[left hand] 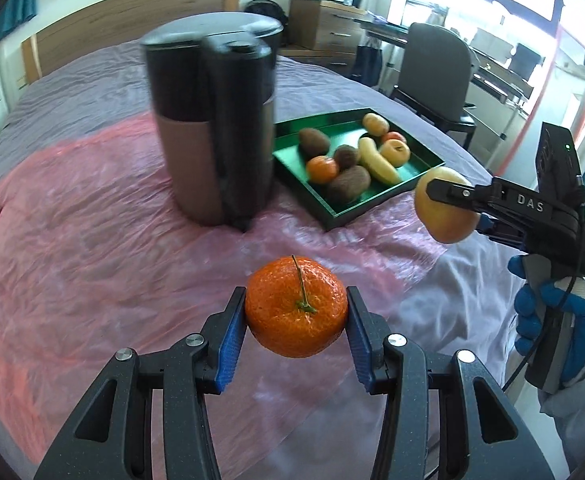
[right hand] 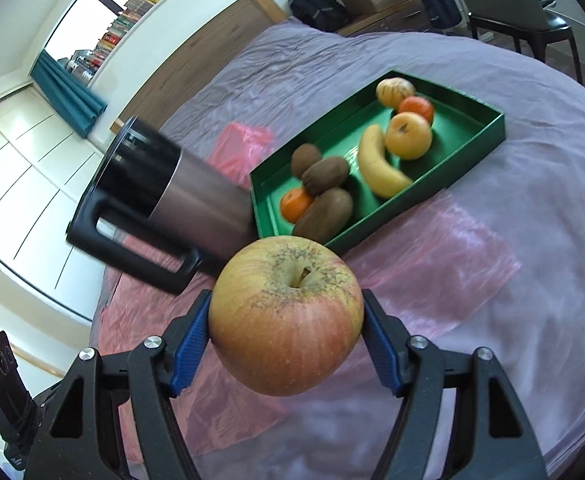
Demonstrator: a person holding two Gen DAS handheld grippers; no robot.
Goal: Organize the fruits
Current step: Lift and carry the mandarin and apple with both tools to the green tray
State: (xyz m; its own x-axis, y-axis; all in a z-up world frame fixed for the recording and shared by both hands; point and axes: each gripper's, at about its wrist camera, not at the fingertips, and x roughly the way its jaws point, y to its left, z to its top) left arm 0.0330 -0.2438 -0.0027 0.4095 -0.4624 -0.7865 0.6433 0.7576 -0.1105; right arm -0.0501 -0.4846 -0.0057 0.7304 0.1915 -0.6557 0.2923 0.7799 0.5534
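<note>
Left gripper (left hand: pixel 296 312) jaws clamped on a tangerine (left hand: pixel 296 306), blue pads pressing both sides, stem facing the camera. It's held in the air above the pink plastic sheet (left hand: pixel 92 240) spread over the bed (left hand: pixel 72 92).

Right gripper (right hand: pixel 286 320) jaws clamped on an apple (right hand: pixel 286 320), yellow-red, stem up toward the camera, also off the surface. In the left wrist view the same gripper sits at the right edge, held by a hand (left hand: pixel 560 320) in a blue and white glove, apple just right of the tray's near corner.

Green tray (left hand: pixel 376 196) sits on the bed, far right of the tangerine. Contents: three kiwis (left hand: pixel 348 184) at the near-left end with a second tangerine (left hand: pixel 321 169) touching them, a banana (left hand: pixel 376 160) down the middle, a yellow apple (left hand: pixel 395 152) just beside the banana, then another orange fruit and a pale round one at the far end; those two are too blurred to identify.

Black and steel kettle (left hand: pixel 212 120) stands upright just left of the tray, handle toward the camera; motion-blurred in both views.

Chair (left hand: pixel 436 68) and desk beyond the bed, far right.
</note>
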